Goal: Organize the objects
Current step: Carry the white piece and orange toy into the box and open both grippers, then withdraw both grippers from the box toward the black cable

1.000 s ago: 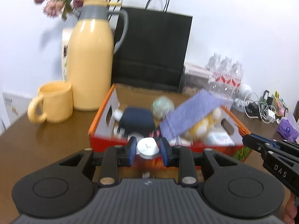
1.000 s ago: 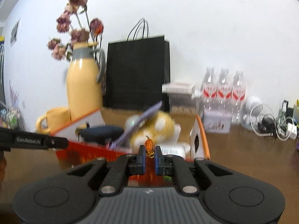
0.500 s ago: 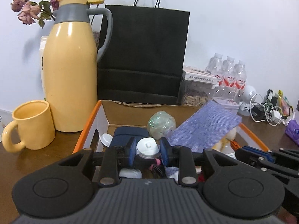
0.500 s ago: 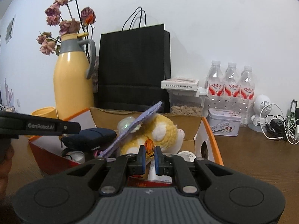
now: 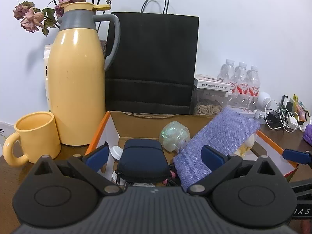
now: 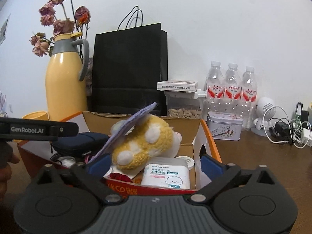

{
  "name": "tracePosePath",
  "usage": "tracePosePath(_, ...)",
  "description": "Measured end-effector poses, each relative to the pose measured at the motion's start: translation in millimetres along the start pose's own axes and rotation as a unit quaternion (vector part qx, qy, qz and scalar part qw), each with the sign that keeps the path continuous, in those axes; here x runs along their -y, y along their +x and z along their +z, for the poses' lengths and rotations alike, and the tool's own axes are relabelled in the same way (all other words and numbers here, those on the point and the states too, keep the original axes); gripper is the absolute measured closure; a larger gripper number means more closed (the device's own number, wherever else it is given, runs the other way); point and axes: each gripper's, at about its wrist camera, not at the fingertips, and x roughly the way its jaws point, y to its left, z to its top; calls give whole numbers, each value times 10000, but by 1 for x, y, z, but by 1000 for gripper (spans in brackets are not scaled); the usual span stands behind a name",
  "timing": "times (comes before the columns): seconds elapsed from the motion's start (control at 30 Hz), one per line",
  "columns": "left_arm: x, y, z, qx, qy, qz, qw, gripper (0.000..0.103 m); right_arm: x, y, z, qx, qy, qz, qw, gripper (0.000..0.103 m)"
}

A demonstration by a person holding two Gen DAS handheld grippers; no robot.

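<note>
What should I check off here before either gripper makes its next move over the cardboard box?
1. Left gripper free of any item: ok, jaws opening, nothing pinched between them.
2. Right gripper free of any item: ok, jaws opening, nothing pinched between them.
3. Items lie inside the cardboard box: ok for the navy pouch, plush toy and cotton-swab pack.
4. Purple cloth settled: not ok, it leans up over the plush toy and rises above the box rim.
5. Yellow mug and yellow thermos upright beside the box: ok.
6. Where the released items landed: cannot tell.
</note>
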Motion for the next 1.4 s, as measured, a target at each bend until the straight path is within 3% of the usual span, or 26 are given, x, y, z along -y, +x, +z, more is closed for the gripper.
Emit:
tracePosePath(0.77,1,-26,-15,149,-41,311,9994,0,-14,-22,-8,520,-343,-405,9972,0)
tracePosePath(1.4,-7,-74,-42,-59,-88,498,9987,0,-28,-78,-29,385,-358,-504,9973,0)
